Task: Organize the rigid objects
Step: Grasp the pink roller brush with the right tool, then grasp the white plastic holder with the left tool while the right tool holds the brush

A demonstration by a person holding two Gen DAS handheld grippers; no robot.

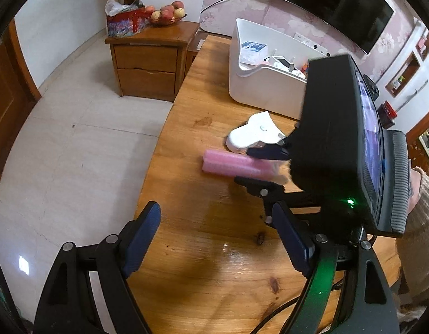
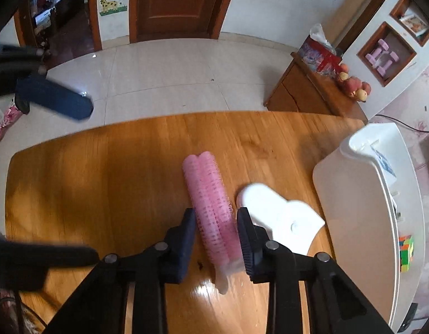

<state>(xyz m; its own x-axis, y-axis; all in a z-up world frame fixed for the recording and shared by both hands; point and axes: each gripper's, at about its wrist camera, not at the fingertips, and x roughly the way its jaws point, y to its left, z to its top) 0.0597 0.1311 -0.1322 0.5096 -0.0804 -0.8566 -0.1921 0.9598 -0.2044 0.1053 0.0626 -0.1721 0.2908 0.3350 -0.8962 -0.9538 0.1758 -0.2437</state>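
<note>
A pink bristled brush [image 2: 211,206] lies on the wooden table [image 2: 103,172], its pale handle end toward me. My right gripper [image 2: 216,222] has its two fingers on either side of the brush, close against it; in the left wrist view the right gripper [image 1: 258,167] straddles the brush [image 1: 228,165] too. A white handheld device [image 2: 281,217] lies just right of the brush. My left gripper [image 1: 214,239] is open and empty above the table's near edge.
A white bin [image 1: 270,83] holding small items stands at the table's far side, with a Rubik's cube [image 2: 406,253] inside. A wooden cabinet [image 1: 150,64] with fruit stands beyond the table on the tiled floor.
</note>
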